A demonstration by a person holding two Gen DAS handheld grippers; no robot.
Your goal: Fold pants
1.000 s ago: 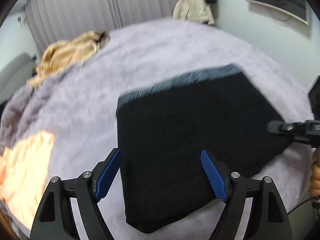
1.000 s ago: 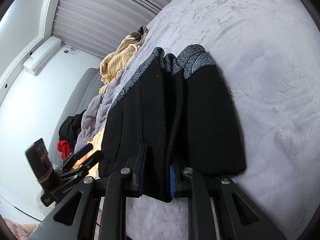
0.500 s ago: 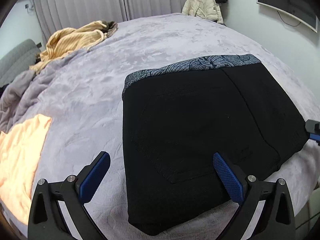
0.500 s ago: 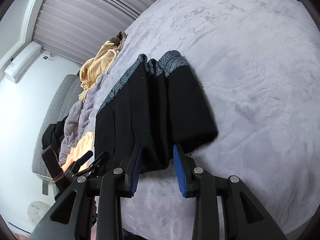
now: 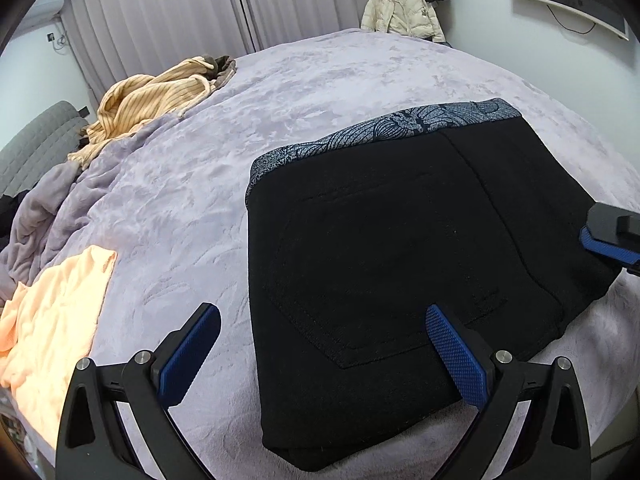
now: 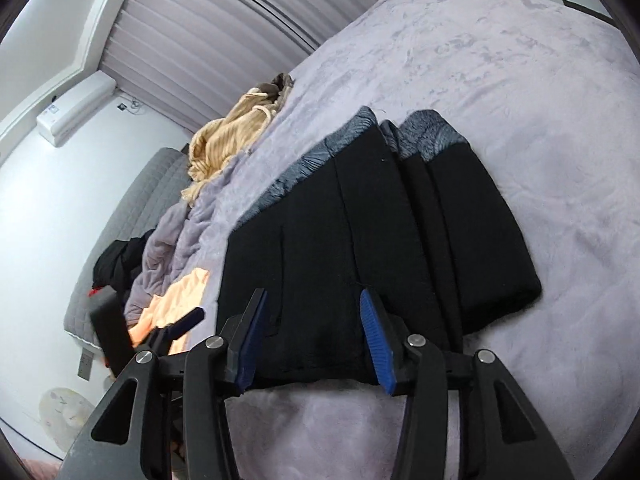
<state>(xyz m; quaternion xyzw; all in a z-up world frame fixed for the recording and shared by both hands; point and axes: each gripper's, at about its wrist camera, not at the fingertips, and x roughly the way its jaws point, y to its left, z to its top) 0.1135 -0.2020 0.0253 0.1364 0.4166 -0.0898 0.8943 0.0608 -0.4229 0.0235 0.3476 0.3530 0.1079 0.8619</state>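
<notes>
The black pants [image 5: 400,264] lie folded in a flat stack on the lilac bed cover [image 5: 320,80], with a grey patterned waistband [image 5: 400,132] at the far edge. In the right wrist view the pants [image 6: 360,240] show several folded layers. My left gripper [image 5: 324,352] is open and empty, just above the near left corner of the pants. My right gripper [image 6: 312,340] is open and empty at the near edge of the stack. Its blue pad shows at the right edge of the left wrist view [image 5: 608,244].
A yellow striped garment [image 5: 152,100] lies at the far left of the bed. A peach cloth [image 5: 52,312] lies at the near left. A crumpled lilac blanket [image 5: 40,216] is bunched beside a grey headboard [image 5: 32,148]. A cream jacket [image 5: 400,12] hangs at the far wall.
My right gripper let go of the folded pants edge, opened and drew back. My left gripper opened wider and pulled back. The pants now lie still on the bed.
</notes>
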